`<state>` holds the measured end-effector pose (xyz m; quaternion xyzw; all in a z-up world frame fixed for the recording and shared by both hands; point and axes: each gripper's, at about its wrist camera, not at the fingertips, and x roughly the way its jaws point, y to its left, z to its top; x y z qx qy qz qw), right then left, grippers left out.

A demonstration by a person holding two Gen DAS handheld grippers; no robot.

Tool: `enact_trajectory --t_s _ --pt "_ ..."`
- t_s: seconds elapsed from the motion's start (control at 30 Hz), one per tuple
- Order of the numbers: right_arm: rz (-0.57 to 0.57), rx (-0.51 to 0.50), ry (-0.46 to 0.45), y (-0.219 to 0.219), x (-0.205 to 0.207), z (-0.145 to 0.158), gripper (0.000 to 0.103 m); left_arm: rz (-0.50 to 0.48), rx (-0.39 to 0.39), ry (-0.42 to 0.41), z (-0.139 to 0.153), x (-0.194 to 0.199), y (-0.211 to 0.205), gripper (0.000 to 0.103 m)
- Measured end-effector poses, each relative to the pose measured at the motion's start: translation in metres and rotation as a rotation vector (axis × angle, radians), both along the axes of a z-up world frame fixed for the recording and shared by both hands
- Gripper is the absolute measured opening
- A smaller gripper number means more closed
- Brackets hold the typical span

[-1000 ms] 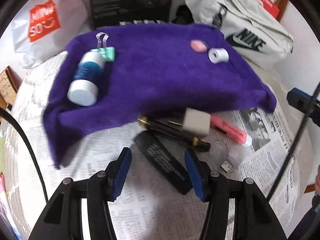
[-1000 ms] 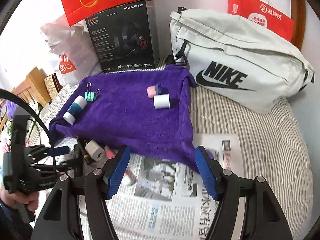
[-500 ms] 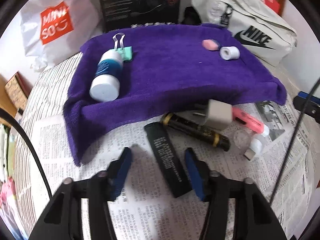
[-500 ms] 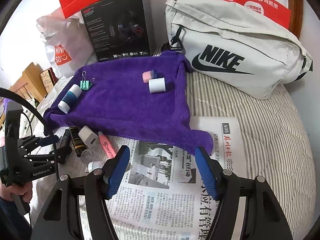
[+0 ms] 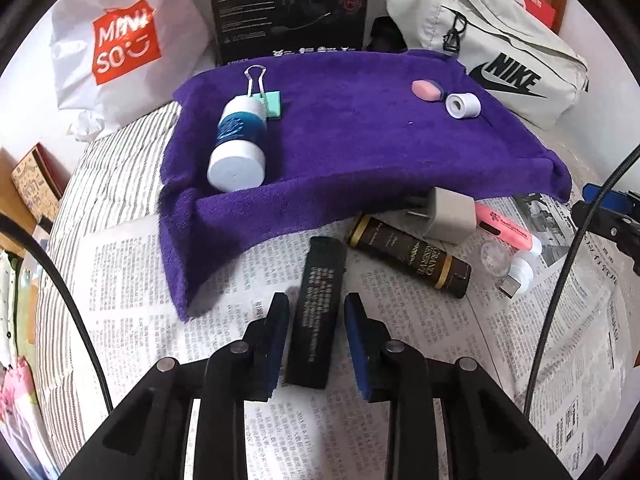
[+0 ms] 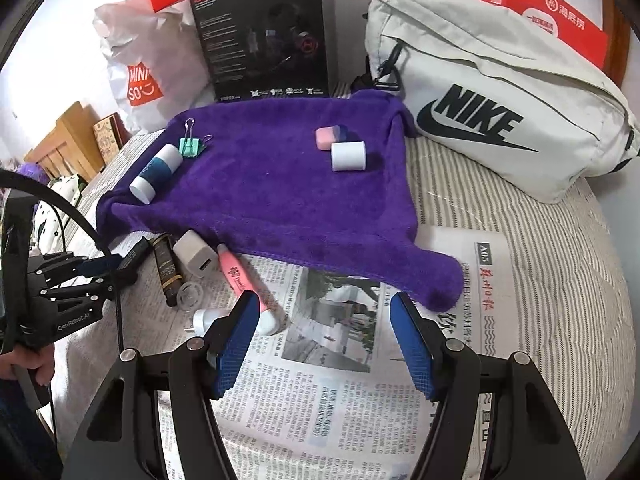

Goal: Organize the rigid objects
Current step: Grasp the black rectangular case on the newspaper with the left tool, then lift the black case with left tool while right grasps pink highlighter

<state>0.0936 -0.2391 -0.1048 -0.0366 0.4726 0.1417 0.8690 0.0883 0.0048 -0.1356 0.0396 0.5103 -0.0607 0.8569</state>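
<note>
In the left wrist view, the left gripper [image 5: 316, 332] sits at lower centre, pointing down at a newspaper [image 5: 520, 360]. Its jaws have just been closing around a flat black bar [image 5: 318, 312], which lies between the blue pads; whether both pads press on it yet is unclear. The bar's long axis runs up the frame, in line with the fingers. The right gripper [image 6: 324, 340], half open and empty, hangs over bare newspaper, well apart from the bar.
</note>
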Motion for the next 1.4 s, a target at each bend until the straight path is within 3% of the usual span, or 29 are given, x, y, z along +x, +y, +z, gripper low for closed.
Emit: enact_trajectory --t_s 0.13,0.37,0.6,0.73,0.87,1.07,1.23,1.4 --pt "0.038 0.015 0.013 0.007 -0.001 -0.006 0.067 -0.023 -0.019 -0.006 0.000 0.003 -0.001 0.022" --pt "0.138 0.040 0.035 0.026 0.007 -0.020 0.067 -0.030 -0.016 -0.007 0.000 0.003 -0.001 0.022" --pt "0.213 -0.017 0.060 0.045 0.022 -0.036 0.043 -0.018 -0.051 -0.003 -0.001 0.003 0.003 0.023" --pt "0.260 -0.049 0.056 0.054 0.023 -0.040 0.042 -0.018 -0.051 -0.002 -0.001 0.003 0.004 0.023" --pt "0.288 -0.077 0.033 0.064 0.022 -0.043 0.025 -0.006 -0.056 -0.001 -0.001 0.002 0.005 0.023" --pt "0.274 -0.065 0.046 0.050 0.013 -0.039 0.017 -0.007 -0.052 0.001 -0.002 0.002 0.004 0.023" --pt "0.215 -0.045 0.079 0.022 0.001 -0.038 0.017 -0.003 -0.051 -0.008 -0.002 0.002 0.003 0.023" --pt "0.219 -0.055 0.086 0.024 0.003 -0.039 0.018 0.001 -0.056 -0.007 -0.002 0.001 0.004 0.023"
